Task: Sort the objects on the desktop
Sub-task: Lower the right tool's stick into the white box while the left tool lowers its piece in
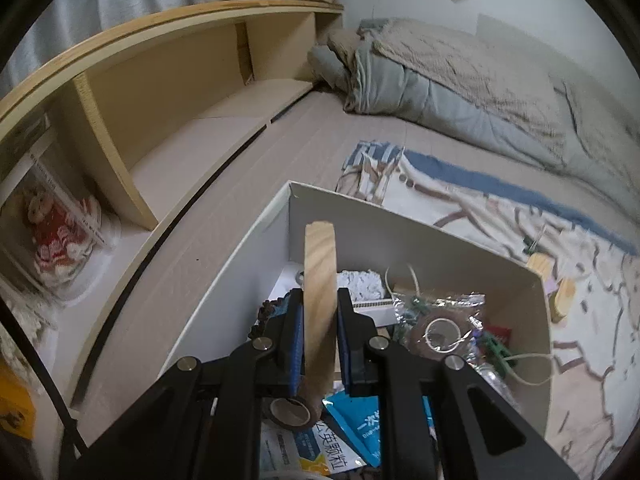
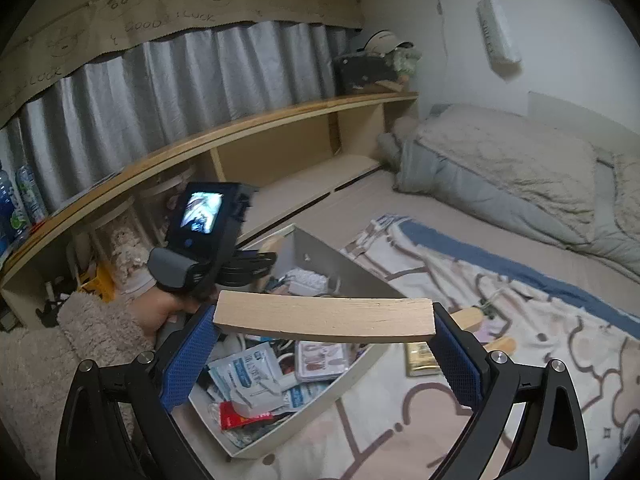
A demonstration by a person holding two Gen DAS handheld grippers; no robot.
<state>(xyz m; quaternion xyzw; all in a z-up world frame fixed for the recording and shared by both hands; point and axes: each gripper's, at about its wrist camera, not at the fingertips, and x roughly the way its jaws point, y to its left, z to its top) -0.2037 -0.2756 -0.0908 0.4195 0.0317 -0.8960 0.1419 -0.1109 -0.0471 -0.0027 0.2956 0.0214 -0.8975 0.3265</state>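
Note:
A white cardboard box (image 1: 404, 236) full of small items sits on a patterned blanket (image 1: 500, 216) on the bed. My left gripper (image 1: 320, 308) is shut on a thin wooden block (image 1: 320, 280), held on edge above the box's contents. My right gripper (image 2: 324, 320) is shut on a longer wooden block (image 2: 324, 318), held flat and crosswise between its blue pads (image 2: 188, 360), over the same white box (image 2: 344, 268). The left gripper's body (image 2: 208, 236), held by a hand in a fluffy sleeve (image 2: 92, 320), shows at the left of the right wrist view. In the box lie tape rolls (image 1: 438, 332), sachets (image 1: 356, 416) and packets (image 2: 324, 360).
More wooden pieces (image 1: 560, 292) and a yellow packet (image 2: 420, 356) lie on the blanket right of the box. A wooden shelf unit (image 1: 168, 92) runs along the left side. Folded bedding (image 1: 452, 88) is piled at the far end of the bed.

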